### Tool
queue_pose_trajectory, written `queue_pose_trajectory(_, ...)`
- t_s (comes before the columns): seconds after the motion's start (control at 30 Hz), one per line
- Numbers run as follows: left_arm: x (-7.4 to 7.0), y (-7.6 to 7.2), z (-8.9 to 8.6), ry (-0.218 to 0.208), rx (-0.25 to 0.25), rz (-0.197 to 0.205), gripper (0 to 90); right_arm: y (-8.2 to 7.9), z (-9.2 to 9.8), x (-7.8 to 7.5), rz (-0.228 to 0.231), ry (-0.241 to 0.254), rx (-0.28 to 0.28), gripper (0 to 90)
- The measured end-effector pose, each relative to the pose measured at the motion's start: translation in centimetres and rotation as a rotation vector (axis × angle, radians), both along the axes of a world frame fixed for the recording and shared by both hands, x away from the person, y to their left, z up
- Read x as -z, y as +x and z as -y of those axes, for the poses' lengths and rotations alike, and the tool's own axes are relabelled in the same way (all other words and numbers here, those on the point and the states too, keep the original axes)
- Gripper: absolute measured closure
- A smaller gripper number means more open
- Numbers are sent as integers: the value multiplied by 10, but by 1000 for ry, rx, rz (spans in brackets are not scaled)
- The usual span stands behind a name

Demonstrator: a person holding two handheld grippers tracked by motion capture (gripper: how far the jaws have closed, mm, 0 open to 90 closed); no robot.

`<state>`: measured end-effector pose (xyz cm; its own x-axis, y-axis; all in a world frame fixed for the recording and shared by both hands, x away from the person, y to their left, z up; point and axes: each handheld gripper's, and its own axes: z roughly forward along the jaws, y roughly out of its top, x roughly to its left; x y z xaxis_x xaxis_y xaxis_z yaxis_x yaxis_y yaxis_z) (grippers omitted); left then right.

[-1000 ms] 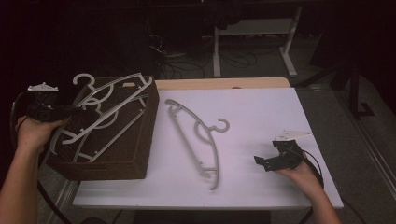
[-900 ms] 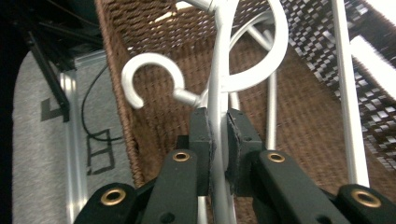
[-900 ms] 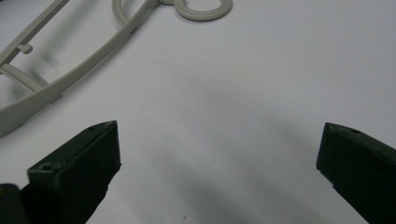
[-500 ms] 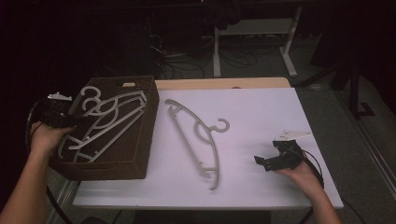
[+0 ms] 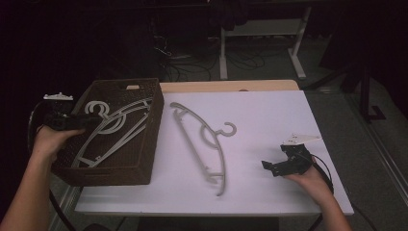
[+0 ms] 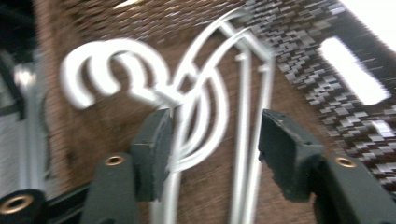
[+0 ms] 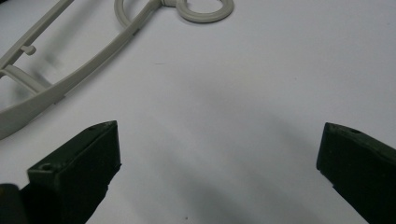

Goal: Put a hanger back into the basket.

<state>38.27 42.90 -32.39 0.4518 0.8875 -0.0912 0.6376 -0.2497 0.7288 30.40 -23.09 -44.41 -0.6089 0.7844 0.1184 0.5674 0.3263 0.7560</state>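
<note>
we see the left gripper with jaws just opening, spread above the hangers in the basket, pads clear of them. brown woven basket sits at the table's left edge. right gripper gapes empty; third hanger lies on the white table between.

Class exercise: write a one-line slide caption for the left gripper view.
Left gripper, fingers just opened, above two pale hangers lying in the brown woven basket.

2 grey plastic hangers stacked flat in brown wicker basket, hooks twd far-left corner, counter's left edge.
</note>
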Motion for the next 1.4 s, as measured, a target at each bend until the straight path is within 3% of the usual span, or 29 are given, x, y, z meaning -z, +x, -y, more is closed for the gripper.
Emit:
queue_pose_trajectory(0.1,-5,-5,18,-61,70,30,343,1,-1,0,-3,-1,-2,0)
queue_pose_trajectory(0.27,-7,-10,52,-119,178,52,300,4,-6,-2,-9,-2,-10,0)
queue_pose_trajectory(0.53,-12,-19,109,-157,306,77,213,8,-15,-5,-21,-1,-29,0)
queue_pose_trajectory(0.83,-1,-22,171,-200,425,68,167,10,-24,-10,-25,-14,-59,0)
queue_pose_trajectory(1.27,31,-35,238,-161,529,32,145,15,-47,-28,-20,-11,-83,0)
queue_pose_trajectory(1.33,32,-39,243,-109,531,61,139,17,-52,-30,-25,-18,-87,0)
queue_pose_trajectory(1.37,31,-41,244,-120,528,62,138,17,-54,-31,-30,-18,-89,0)
queue_pose_trajectory(1.4,31,-42,244,-161,535,58,138,18,-57,-31,-33,-17,-94,0)
